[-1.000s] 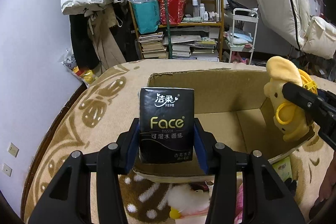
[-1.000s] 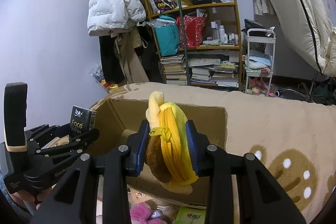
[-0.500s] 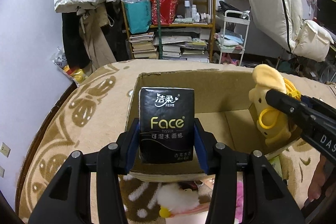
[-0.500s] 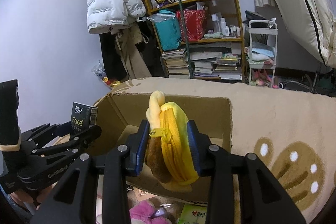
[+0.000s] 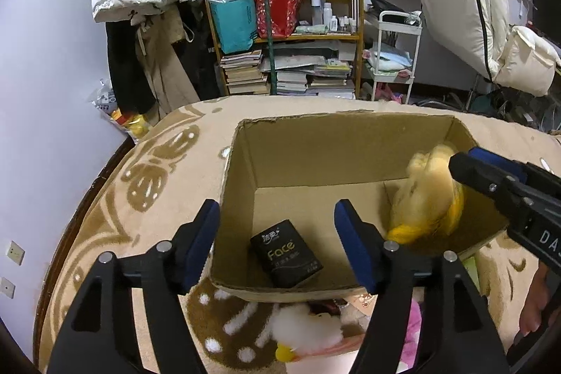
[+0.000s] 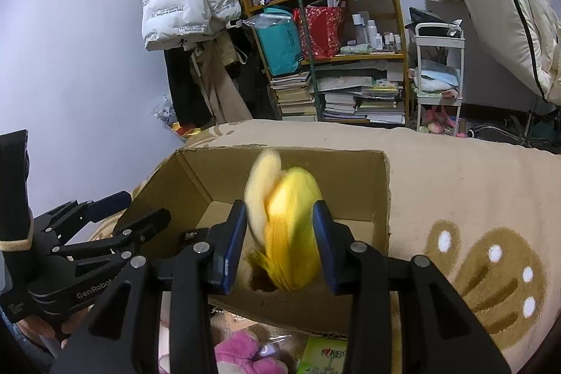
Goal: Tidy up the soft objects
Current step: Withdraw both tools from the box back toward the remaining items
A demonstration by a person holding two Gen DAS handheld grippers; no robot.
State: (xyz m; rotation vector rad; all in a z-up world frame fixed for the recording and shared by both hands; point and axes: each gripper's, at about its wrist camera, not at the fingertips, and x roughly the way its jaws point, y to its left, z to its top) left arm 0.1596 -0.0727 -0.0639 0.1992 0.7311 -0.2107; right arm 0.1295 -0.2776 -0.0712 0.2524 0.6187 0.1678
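An open cardboard box [image 5: 315, 142] sits on a beige paw-print blanket. A black "Face" tissue pack [image 5: 285, 255] lies on the box floor near its front wall. My left gripper [image 5: 277, 212] hangs above it, its jaws opening, with nothing between the pads. A yellow plush [image 6: 291, 233], blurred by motion, sits between the pads of my right gripper [image 6: 279, 212] over the right side of the box [image 6: 382, 198]. It looks loose and is sliding down. In the left wrist view the plush [image 5: 427, 195] hangs below the right gripper [image 5: 470, 160].
In front of the box lie a white plush [image 5: 308, 328], a pink plush [image 6: 242, 353] and a green packet [image 6: 326, 356]. The blanket [image 6: 473, 198] spreads to the right. A cluttered shelf [image 5: 280, 34] and hanging coats stand behind.
My left gripper has opened and the tissue pack has dropped onto the box floor. The yellow plush has sunk lower into the box and gone blurry between the right pads, which have widened slightly.
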